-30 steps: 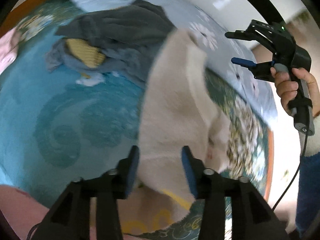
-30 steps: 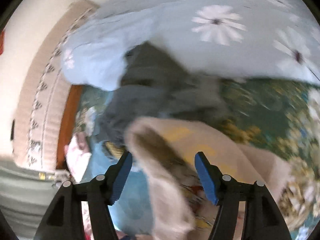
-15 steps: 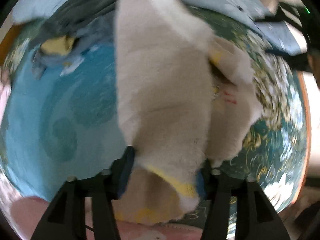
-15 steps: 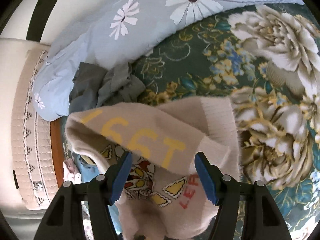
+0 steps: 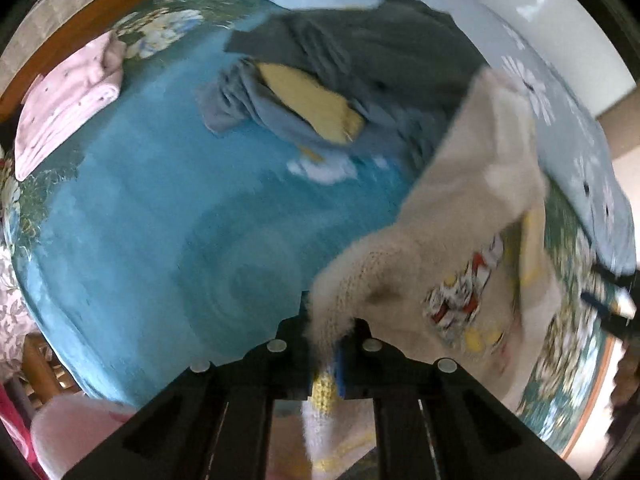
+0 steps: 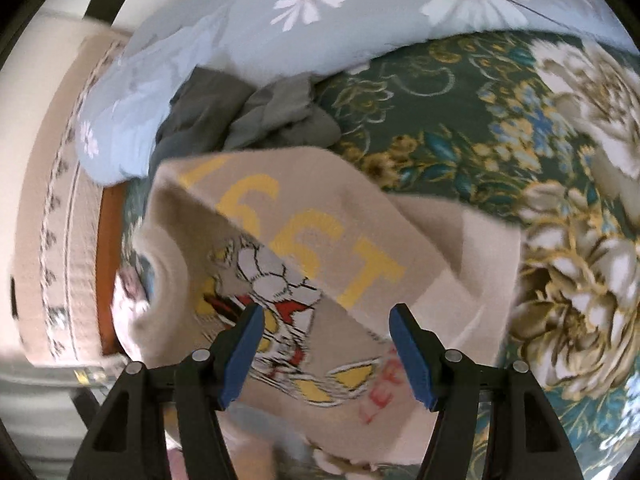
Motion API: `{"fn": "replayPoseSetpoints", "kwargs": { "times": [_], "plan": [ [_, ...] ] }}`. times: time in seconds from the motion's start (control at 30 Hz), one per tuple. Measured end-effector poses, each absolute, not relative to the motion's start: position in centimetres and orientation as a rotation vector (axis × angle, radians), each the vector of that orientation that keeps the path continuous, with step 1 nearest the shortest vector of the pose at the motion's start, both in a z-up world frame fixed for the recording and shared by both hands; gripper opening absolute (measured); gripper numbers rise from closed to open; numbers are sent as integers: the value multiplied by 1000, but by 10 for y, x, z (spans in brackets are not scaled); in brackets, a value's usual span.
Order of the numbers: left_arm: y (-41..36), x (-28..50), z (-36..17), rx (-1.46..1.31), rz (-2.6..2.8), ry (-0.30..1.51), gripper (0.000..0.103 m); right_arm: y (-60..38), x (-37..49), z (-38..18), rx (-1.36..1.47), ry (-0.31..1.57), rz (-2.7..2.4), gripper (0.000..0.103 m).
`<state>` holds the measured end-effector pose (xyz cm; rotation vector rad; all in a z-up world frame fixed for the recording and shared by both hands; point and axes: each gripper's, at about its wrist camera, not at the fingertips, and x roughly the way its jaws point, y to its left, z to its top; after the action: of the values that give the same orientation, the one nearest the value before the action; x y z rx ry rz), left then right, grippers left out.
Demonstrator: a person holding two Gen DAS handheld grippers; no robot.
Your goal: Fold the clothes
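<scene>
Left wrist view: left tool (image 5: pixel 325 354) is clenched on the cream sweater (image 5: pixel 460 240) at its knit edge; the cloth runs up and right over the bed (image 5: pixel 160 208).
Right wrist view: right tool (image 6: pixel 326 350) is spread wide, gripping nothing; the sweater (image 6: pixel 320 248) lies directly ahead, nearest this hand.

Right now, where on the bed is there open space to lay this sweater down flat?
The bare blue blanket is free, bordered by the folded pink garment, the gray clothes pile and the sweater held by the left gripper. It is crowded near the pillow.
</scene>
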<state>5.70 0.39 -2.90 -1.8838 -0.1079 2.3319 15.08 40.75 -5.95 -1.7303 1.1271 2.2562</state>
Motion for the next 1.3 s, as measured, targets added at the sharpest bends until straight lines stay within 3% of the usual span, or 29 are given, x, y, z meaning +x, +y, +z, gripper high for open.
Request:
{"fn": "replayPoseSetpoints", "kwargs": {
  "times": [0.27, 0.5, 0.63, 0.8, 1.0, 1.07, 1.13, 1.2, 1.3],
  "plan": [
    [-31, -35, -16, -1896, 2421, -106, 8, 362, 132, -59, -1848, 855, 2384, 68],
    [-20, -84, -32, -1933, 2457, 23, 8, 312, 90, -70, -1865, 792, 2474, 68],
    [-27, -80, -36, -1968, 2399, -115, 9, 284, 67, -85, -1874, 636, 2481, 68],
    [-55, -58, -24, -1907, 2378, -339, 35, 253, 54, -109, -1899, 403, 2421, 68],
    [-90, -25, -15, -1788, 2415, -557, 43, 245, 62, -130, -1929, 255, 2328, 65],
    [-98, -16, -22, -1797, 2423, -583, 43, 251, 69, -130, -1934, 258, 2307, 54],
    [-107, -7, -31, -1822, 2427, -621, 43, 260, 76, -126, -1948, 278, 2305, 26],
    [-115, -1, -39, -1835, 2421, -655, 43, 276, 84, -118, -1960, 313, 2314, 8],
    [-127, 7, -52, -1860, 2404, -664, 43, 309, 93, -92, -1922, 311, 2356, 0]
  ]
}}
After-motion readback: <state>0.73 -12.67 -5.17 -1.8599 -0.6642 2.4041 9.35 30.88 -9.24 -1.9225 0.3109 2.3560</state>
